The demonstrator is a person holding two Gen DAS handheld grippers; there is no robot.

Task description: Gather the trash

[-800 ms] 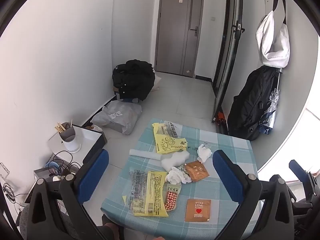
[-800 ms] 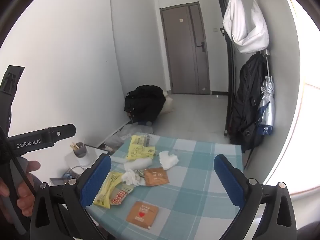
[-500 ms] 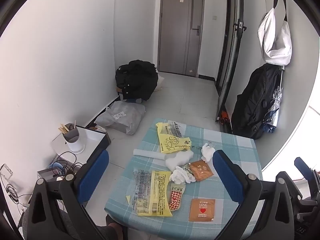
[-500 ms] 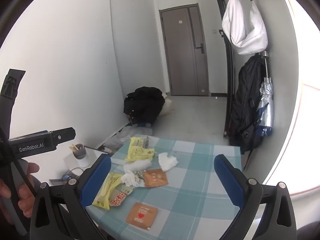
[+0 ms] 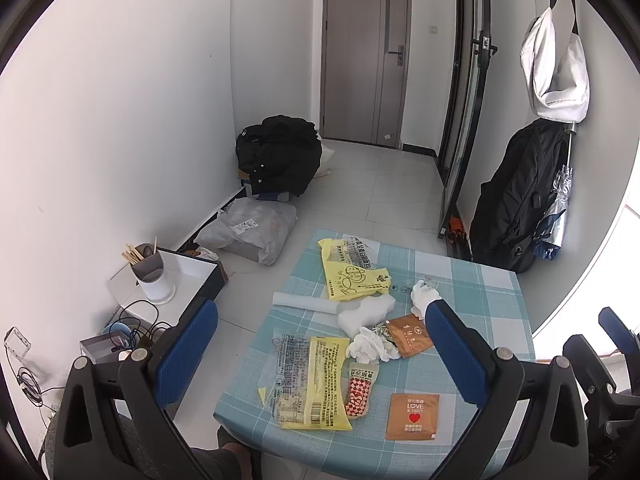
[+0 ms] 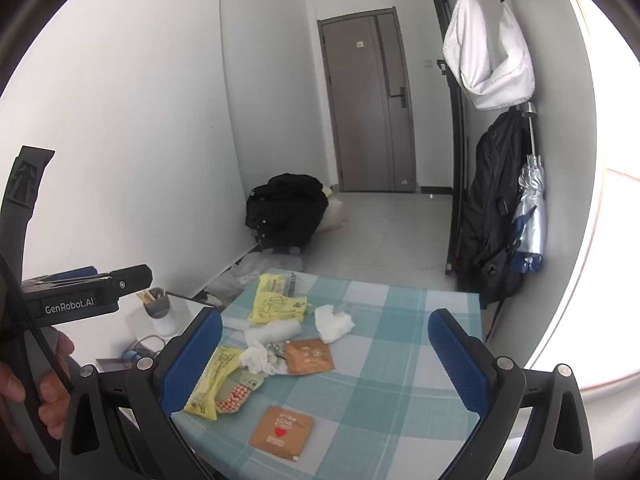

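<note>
Left wrist view. Left gripper (image 5: 320, 344): jaws spread wide, nothing between them, held above the near part of the table (image 5: 480, 292), which is covered in a checked cloth. Trash is spread over the table's left half:
- yellow bag (image 5: 352, 276), far side, flat;
- paper roll (image 5: 304, 303), lying on its side just beside the bag;
- white wad (image 5: 366, 311), touching the roll's end;
- crumpled tissue (image 5: 370, 346), centre;
- second tissue (image 5: 424, 294), partly hidden by the right finger;
- brown sachet (image 5: 410, 336), touching the crumpled tissue;
- yellow wrapper (image 5: 316, 384), near edge, on a clear printed film;
- red-patterned packet (image 5: 360, 394), beside the wrapper;
- heart sachet (image 5: 413, 416), apart, nearest.

Right wrist view. Right gripper (image 6: 325, 364): jaws spread wide, empty, above the same table (image 6: 404, 360). The heart sachet (image 6: 281, 433) lies nearest, flat.

Handling, as judged: all items are light. Tissues are soft and can be pinched anywhere. Sachets and films are thin, slick and flat, best taken at a raised edge or corner. The roll may be grasped across its middle.
</note>
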